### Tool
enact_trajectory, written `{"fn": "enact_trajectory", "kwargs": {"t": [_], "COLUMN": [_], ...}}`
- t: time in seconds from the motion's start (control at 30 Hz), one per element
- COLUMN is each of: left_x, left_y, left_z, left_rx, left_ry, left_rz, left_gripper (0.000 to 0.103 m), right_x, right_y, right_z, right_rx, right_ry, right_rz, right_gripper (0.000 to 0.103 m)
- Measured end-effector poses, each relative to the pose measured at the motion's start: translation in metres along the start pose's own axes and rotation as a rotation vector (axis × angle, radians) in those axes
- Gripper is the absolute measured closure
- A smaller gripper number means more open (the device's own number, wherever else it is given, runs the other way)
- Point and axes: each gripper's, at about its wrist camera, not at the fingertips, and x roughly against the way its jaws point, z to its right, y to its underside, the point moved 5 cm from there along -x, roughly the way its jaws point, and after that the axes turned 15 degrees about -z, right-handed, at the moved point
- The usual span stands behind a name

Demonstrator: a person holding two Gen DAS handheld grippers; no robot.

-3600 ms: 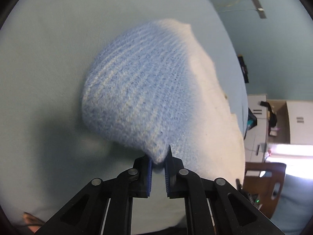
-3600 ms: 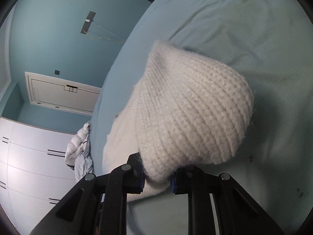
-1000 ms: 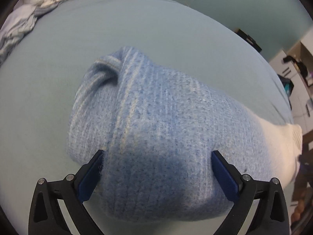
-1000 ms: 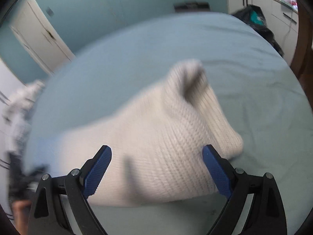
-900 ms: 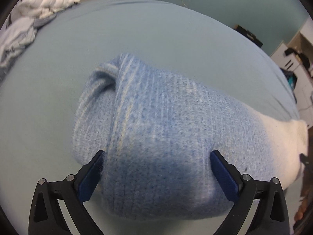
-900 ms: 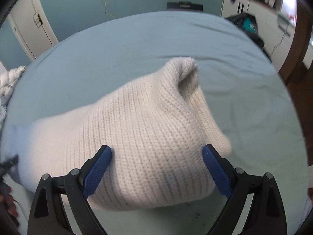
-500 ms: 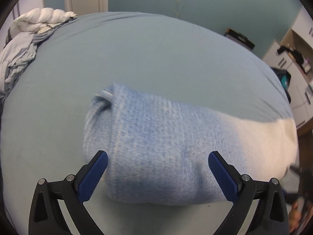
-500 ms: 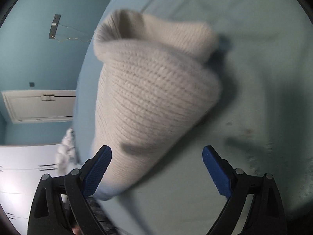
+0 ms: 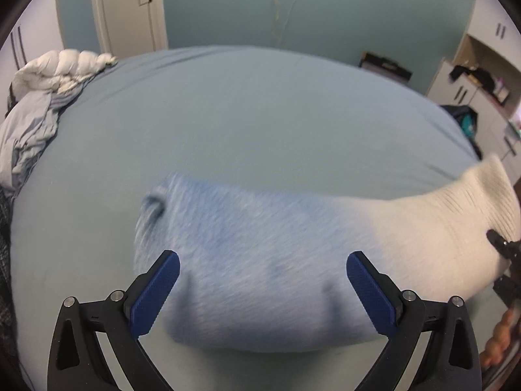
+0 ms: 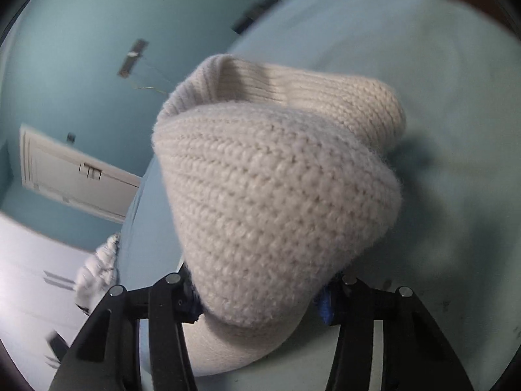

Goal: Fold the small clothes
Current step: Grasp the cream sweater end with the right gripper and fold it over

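A knitted garment, blue at one end and cream-white at the other, lies folded on the pale blue bed. My left gripper is open and empty, its blue pads wide apart just short of the blue end. In the right wrist view the cream end bulges up close in front of the lens. My right gripper has its jaws part closed around the cream knit, with the fabric squeezed between the pads. The right gripper's black frame shows at the right edge of the left wrist view.
A bundled white and grey duvet lies at the bed's far left. A white door and teal wall stand behind the bed. White cupboards with dark items are at the right.
My left gripper has drawn back from the blue end, still open. My right gripper, open half a second ago, has closed onto the cream end and tilted over it.
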Motion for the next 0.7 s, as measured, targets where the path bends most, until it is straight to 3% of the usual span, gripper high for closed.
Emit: {"fn": "enact_trajectory", "kwargs": {"t": [0.13,0.23,0.3,0.4,0.5,0.6,0.7], "left_x": [-0.016,-0.056,-0.086,-0.107,-0.104,-0.083,-0.036], "left_y": [-0.002,-0.001,0.001,0.005,0.0,-0.013,-0.017], "left_z": [0.036,0.056,0.065,0.089,0.093,0.076,0.033], "left_rx": [-0.046,-0.059,-0.061,-0.163,-0.144,-0.13,-0.063], "left_ry": [0.059,0.07,0.024,-0.141,-0.139,-0.035,-0.082], "left_rz": [-0.027,-0.13,-0.163,-0.127,-0.154,-0.187,-0.119], "left_gripper": [0.0,0.0,0.0,0.0,0.0,0.001,0.0], "right_x": [0.026,0.036,0.035,0.02,0.014,0.035,0.046], "right_y": [0.007,0.014,0.008,0.01,0.011,0.012,0.026], "right_z": [-0.048,-0.064,-0.061,-0.056,-0.052,-0.047,-0.064], "right_rx": [0.245,0.341,0.382,0.434,0.459,0.481,0.586], "right_ry": [0.076,0.122,0.158,0.244,0.295,0.296,0.35], "right_rz": [0.113,0.162,0.179,0.171,0.189,0.218,0.269], "right_gripper": [0.057,0.058,0.058,0.058,0.058,0.058,0.059]}}
